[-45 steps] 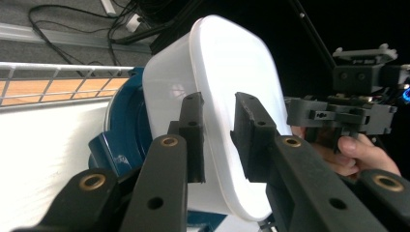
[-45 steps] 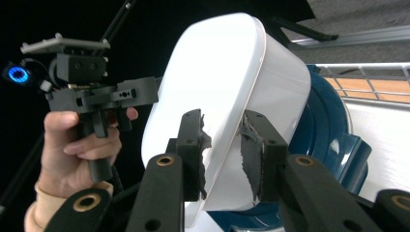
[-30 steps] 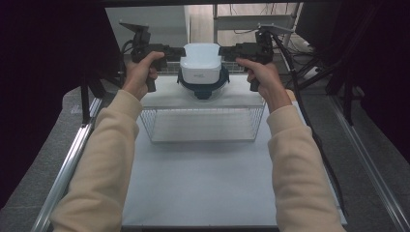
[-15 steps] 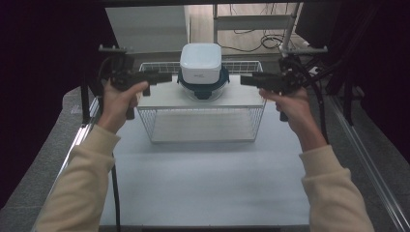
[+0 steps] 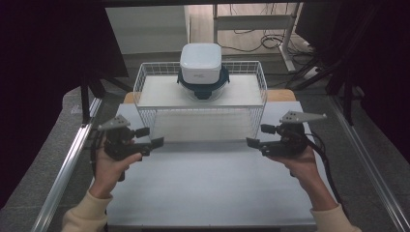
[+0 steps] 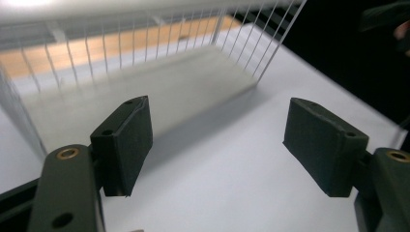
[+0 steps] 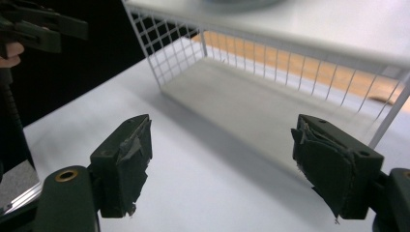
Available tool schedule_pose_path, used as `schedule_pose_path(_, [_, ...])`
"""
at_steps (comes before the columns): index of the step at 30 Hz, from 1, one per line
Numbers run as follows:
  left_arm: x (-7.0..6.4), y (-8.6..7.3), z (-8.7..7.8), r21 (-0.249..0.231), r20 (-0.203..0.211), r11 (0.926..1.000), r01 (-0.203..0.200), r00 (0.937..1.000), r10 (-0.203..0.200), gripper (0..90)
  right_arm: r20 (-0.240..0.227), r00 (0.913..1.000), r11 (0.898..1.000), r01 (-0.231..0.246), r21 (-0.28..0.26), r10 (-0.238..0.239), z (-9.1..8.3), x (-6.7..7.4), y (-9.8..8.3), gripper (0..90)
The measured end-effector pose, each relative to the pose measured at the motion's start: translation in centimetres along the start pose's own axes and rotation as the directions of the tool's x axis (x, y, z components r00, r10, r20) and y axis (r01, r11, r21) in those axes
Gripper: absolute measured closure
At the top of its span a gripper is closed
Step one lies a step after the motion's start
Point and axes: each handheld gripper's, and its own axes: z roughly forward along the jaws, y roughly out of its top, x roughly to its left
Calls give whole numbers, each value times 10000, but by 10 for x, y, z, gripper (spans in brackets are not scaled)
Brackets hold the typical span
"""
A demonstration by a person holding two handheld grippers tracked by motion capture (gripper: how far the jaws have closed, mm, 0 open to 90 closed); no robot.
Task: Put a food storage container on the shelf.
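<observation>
A food container [image 5: 200,67] with a white lid and dark blue clips stands on top of a white wire rack [image 5: 200,107] at the back of the table. My left gripper [image 5: 151,137] hovers low over the table in front of the rack's left corner, jaws pointing right. Its jaws [image 6: 217,140] have just been opening and nothing is between them. My right gripper [image 5: 258,136] mirrors it at the rack's right front corner, pointing left. Its jaws [image 7: 222,164] have also just been opening, with nothing between the worn pads.
The white tabletop [image 5: 208,183] stretches between the two hands. The rack [image 6: 145,43] has a bare shelf space under its top board [image 7: 270,53]. Metal rails run along both table sides. Dark curtains stand left and right, and cables lie on the floor behind.
Both hands left the container's sides, swung outward and came down toward the near side, in front of the rack. The jaws opened wider. The container stayed on the rack.
</observation>
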Motion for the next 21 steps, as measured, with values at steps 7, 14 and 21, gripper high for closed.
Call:
schedule_pose_path(7, [7,-41,24,866,26,9959,267,9996,-270,256,12,10000,9990,-21,446,21,14,5,-45,210])
schedule_pose_path(14, [9,-51,25,953,-152,9945,442,9990,-429,254,85,9997,9962,-240,833,234,24,0,-61,210])
schedule_pose_path(21, [10,-55,24,948,-213,9944,460,9988,-442,243,272,9996,9970,-107,769,87,24,1,-63,194])
